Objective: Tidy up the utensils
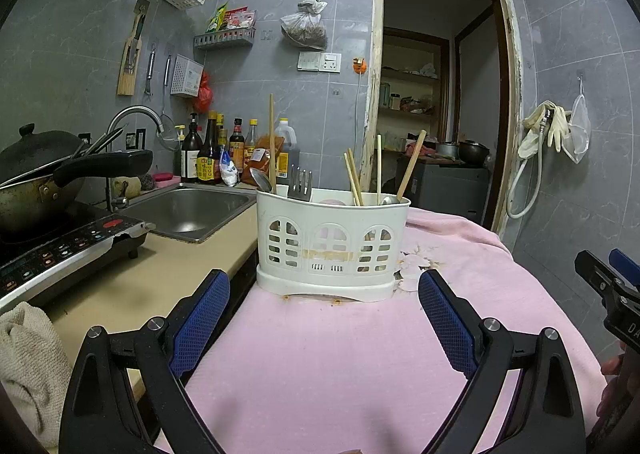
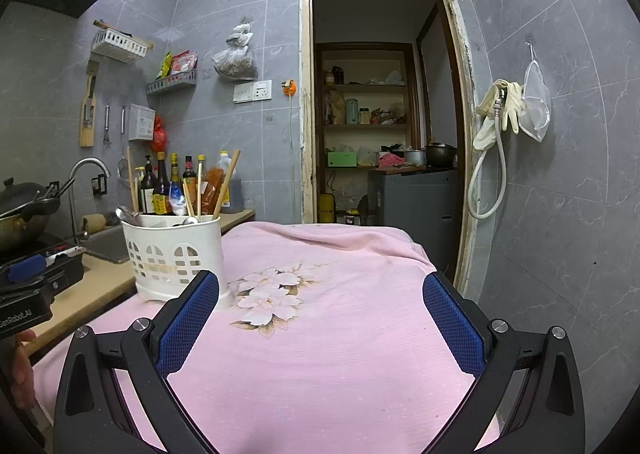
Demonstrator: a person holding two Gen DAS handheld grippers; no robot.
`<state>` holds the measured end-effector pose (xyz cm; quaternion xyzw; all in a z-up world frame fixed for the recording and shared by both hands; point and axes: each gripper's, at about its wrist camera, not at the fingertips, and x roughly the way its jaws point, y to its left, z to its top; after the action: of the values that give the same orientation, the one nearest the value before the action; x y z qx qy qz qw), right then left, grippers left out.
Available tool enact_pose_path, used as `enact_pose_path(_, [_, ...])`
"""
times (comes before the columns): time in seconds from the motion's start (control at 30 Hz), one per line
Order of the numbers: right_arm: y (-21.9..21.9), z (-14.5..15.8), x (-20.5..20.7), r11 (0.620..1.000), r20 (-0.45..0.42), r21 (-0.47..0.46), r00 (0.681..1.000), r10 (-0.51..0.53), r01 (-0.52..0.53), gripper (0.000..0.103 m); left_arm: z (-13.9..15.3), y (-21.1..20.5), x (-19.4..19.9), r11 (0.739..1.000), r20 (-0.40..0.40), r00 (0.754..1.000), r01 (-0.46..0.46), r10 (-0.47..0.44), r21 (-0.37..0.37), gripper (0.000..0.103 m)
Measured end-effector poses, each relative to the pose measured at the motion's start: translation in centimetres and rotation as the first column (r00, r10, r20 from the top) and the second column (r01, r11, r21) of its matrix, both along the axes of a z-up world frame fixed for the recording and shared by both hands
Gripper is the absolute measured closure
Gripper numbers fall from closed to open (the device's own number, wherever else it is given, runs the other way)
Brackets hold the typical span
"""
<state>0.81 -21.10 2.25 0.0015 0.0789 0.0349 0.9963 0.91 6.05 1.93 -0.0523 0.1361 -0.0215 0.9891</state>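
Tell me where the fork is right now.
The fork stands tines-up in the left half of the white utensil caddy in the left wrist view, right of a spoon and a tall chopstick.

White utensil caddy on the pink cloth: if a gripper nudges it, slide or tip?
The white caddy looks like thin slotted plastic, so probably light. Tall chopsticks and a fork stand above its rim, so it may be top-heavy and tip. The soft pink cloth may bunch rather than let it slide.

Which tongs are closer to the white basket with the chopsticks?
Left. The left tongs face the white basket straight on; the right tongs sit off to its right, both open.
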Motion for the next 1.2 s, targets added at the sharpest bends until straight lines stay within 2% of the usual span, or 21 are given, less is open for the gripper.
enact_pose_path(1.2, [0.33, -0.07, -0.06, 1.000, -0.005, 0.003, 1.000, 0.001, -0.001, 0.000, -0.24, 0.36, 0.06, 1.000, -0.006, 1.000, -0.001, 0.001, -0.009, 0.010])
